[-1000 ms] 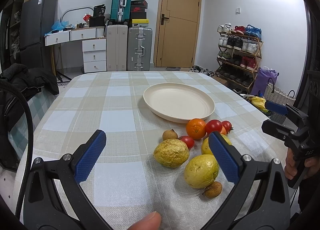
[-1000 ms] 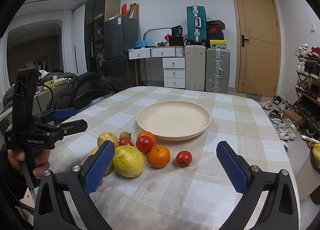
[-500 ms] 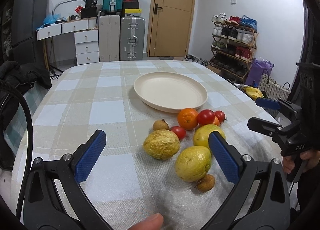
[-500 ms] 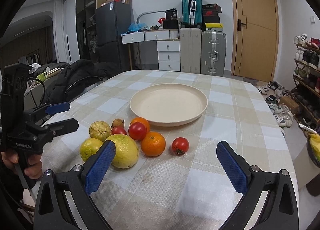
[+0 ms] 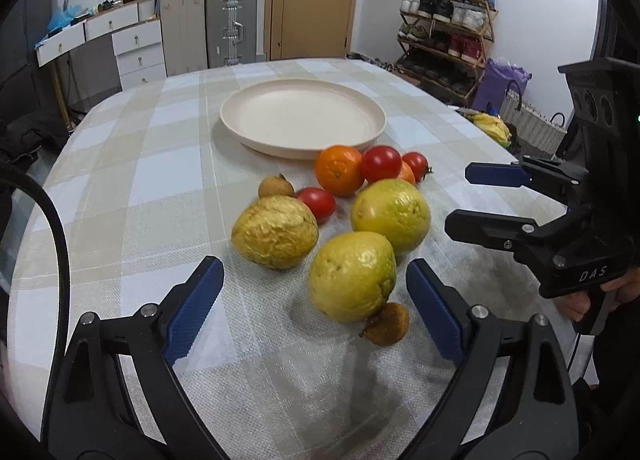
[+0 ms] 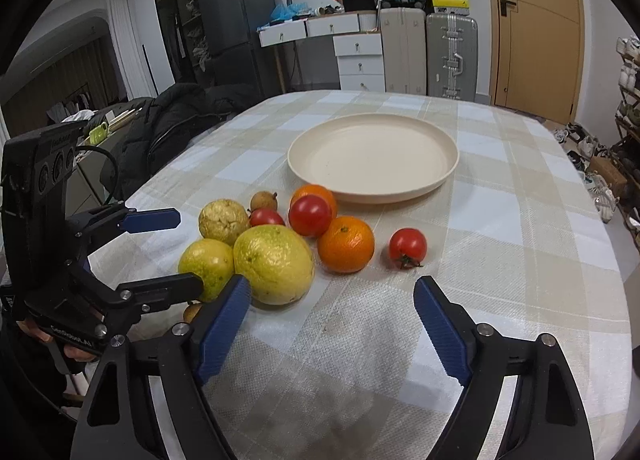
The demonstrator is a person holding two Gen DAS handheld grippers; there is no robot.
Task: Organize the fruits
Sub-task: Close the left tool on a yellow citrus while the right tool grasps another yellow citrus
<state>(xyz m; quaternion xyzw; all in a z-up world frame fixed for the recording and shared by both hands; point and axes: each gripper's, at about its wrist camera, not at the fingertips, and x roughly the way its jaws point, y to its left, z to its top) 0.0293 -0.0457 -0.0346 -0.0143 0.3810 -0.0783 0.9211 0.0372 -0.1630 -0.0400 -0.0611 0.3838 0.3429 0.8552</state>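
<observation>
Cream plate (image 5: 303, 121) lying flat, yellow fruit (image 5: 352, 276) stem end toward camera

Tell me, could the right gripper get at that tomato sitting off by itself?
Probably yes. The lone tomato lies apart from the other fruit, just ahead of the right gripper, whose jaws stand open with only bare tablecloth between.

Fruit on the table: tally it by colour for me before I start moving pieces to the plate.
Yellow-green fruits: 3
Orange citrus: 2
Red tomatoes: 3
Small brown fruits: 2
Total: 10, all on the tablecloth; plate holds none.
</observation>
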